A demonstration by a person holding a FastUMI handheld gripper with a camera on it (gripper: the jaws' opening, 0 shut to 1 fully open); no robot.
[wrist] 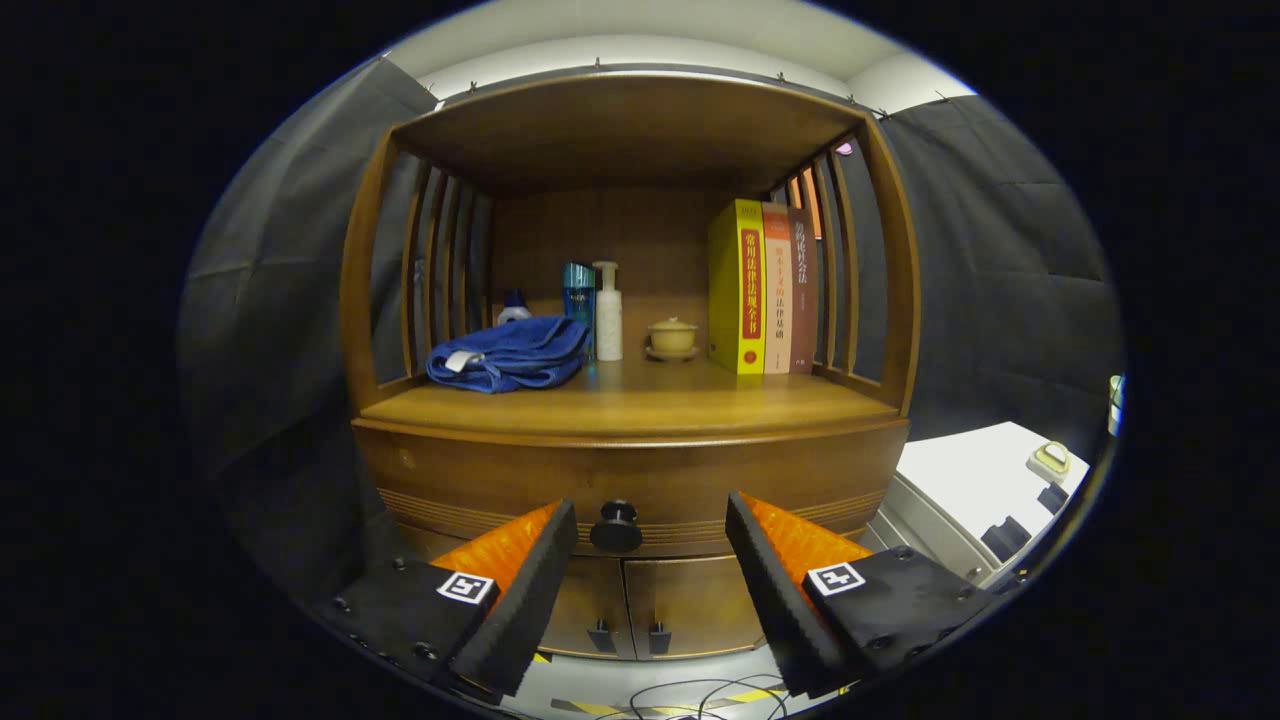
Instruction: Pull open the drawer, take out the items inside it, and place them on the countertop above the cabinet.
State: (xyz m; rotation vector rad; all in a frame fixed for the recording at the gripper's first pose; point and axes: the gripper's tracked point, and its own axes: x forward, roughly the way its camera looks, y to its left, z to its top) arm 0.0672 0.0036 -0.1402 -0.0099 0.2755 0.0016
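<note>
Wooden cabinet (630, 470) dead ahead, broad and curved at the front, with an open shelf bay above and slatted sides (440, 270) left and right. Countertop (640, 405) bare along its whole front edge and across the middle, so plenty of free surface there. Drawer (520, 480) shut, flush under the countertop lip, front face banded with fine grooves near its lower edge. Two small doors (660, 600) below it, closed, each with a small dark handle at the centre seam.

Folded blue towel (510, 355) on the left of the countertop, near the slats. Three upright books (765, 290) at the right, tight against each other and close to the right slats. Behind the towel, a blue bottle (578, 295) and a white pump bottle (608, 315) just beside each other, plus a small white-capped bottle (514, 310) partly hidden by the towel. Small lidded cup on a saucer (672, 338) between the pump bottle and the books.

White unit (960, 490) off to the right of the cabinet, well apart from the drawer front. Loose cables (690, 695) on the floor below the doors.

Gripper (650, 530) level and square to the cabinet, spread wide, gripping nothing. Dark round drawer knob (617, 527) between the fingertips, clear of both, slightly nearer the left one.
</note>
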